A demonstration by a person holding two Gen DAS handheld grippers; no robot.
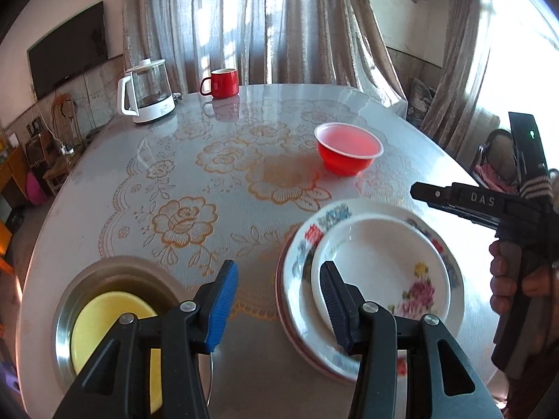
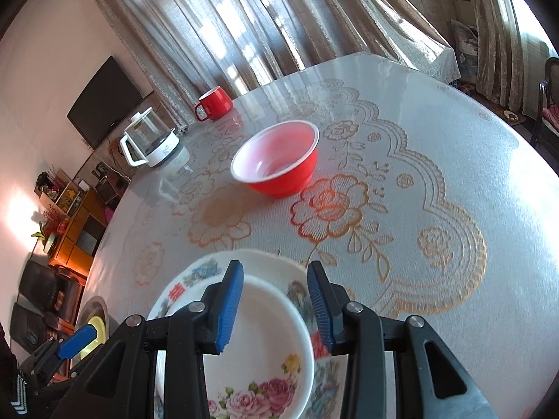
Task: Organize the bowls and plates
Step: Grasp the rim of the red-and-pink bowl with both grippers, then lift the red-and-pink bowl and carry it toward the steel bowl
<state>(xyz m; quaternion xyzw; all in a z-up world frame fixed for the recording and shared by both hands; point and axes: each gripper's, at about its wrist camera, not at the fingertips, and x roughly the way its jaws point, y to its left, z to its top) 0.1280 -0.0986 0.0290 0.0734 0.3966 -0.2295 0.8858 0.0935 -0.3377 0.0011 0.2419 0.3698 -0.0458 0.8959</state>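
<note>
Left wrist view shows my left gripper (image 1: 279, 300) part open and empty, its right finger hanging over the near rim of the white floral bowl (image 1: 384, 272); whether it touches, I cannot tell. That bowl sits in a patterned plate (image 1: 307, 244), which seems to top another plate on the surface (image 1: 209, 181). My right gripper (image 2: 276, 307) is also part open with nothing between its pads, poised over the far rim of the same bowl. Taking the floral bowl as my landmark, the red bowl (image 2: 279, 167) stands well beyond it, and a steel dish (image 1: 104, 272) holding a yellow plate (image 1: 111, 317) lies to its left. I judge the floral bowl stiff, glazed, slippery and breakable, so I would pinch its rim squarely. The red bowl looks light and thin-walled; a gentle grip on its lip should do.
</note>
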